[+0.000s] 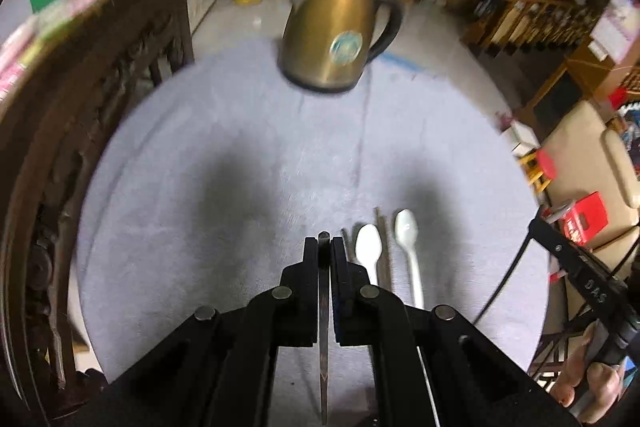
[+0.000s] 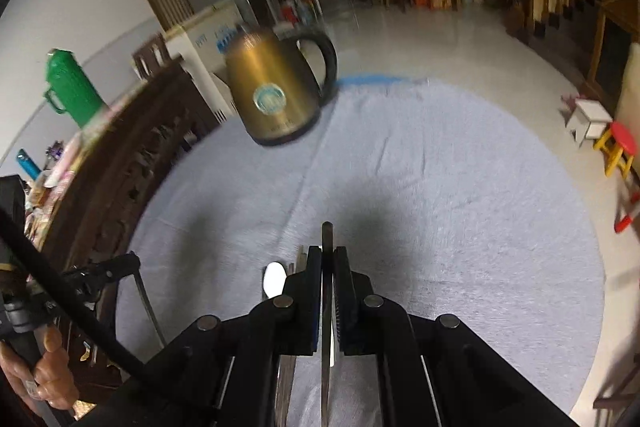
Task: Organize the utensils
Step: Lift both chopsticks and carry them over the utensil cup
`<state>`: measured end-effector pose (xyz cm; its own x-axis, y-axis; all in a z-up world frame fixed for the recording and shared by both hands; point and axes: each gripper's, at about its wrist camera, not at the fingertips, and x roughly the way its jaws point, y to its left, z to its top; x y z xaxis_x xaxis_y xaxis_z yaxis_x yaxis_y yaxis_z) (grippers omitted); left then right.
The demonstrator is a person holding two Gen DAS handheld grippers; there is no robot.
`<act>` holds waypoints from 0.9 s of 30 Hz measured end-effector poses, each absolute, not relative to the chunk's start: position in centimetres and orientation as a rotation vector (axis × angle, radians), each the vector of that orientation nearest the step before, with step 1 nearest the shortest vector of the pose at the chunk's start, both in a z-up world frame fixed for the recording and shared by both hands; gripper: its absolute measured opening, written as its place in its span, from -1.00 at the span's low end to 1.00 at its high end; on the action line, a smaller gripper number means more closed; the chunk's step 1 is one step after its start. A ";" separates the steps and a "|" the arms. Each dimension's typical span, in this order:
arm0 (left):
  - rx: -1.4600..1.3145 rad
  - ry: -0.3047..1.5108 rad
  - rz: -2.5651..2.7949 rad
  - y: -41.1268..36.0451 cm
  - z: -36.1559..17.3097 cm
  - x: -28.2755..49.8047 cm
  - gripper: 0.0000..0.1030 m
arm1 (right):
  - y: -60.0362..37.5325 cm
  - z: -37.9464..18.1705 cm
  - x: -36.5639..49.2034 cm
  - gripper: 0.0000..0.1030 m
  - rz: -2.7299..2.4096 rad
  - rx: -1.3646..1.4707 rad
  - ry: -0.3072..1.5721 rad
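Note:
My left gripper (image 1: 324, 243) is shut on a thin dark chopstick (image 1: 324, 327), whose tip pokes out just past the pads. It hangs above the round table's grey cloth (image 1: 240, 131). Just to its right on the cloth lie two white spoons (image 1: 369, 247) (image 1: 408, 227) with more dark chopsticks (image 1: 385, 251) between them. My right gripper (image 2: 327, 251) is likewise shut on a dark chopstick (image 2: 327, 239), above the cloth (image 2: 440, 167). One white spoon (image 2: 274, 279) shows left of its fingers. In the right wrist view the left tool's chopstick (image 2: 148, 311) hangs down.
A brass-coloured kettle (image 1: 336, 39) (image 2: 280, 87) with a black handle stands at the far side of the table. Dark carved wooden furniture (image 1: 100, 107) (image 2: 132, 163) borders the table's left edge. A green thermos (image 2: 72, 87) stands behind it. A red stool (image 2: 620, 143) stands on the floor at right.

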<state>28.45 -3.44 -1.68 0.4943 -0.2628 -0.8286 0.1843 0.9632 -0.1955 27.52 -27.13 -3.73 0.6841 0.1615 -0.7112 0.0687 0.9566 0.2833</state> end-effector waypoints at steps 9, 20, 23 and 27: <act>-0.077 0.731 -0.317 -1.9 3.2 19.3 -0.89 | -25.8 -0.9 19.6 -0.88 0.052 0.268 0.634; -0.086 0.558 -0.369 -0.7 7.5 13.9 -0.89 | -23.3 6.3 11.2 -0.88 0.097 0.196 0.414; -0.103 0.507 -0.392 -0.3 9.2 12.2 -0.89 | -23.0 8.3 8.7 -0.88 0.128 0.207 0.347; -0.113 0.420 -0.430 -0.1 11.1 9.3 -0.89 | -21.9 9.8 5.6 -0.88 0.175 0.209 0.285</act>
<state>9.28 -0.12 11.12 0.8248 -0.4270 -0.3707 0.3811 0.9041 -0.1934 5.63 -21.95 9.81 0.9448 0.1996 -0.2597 -0.1407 0.9633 0.2285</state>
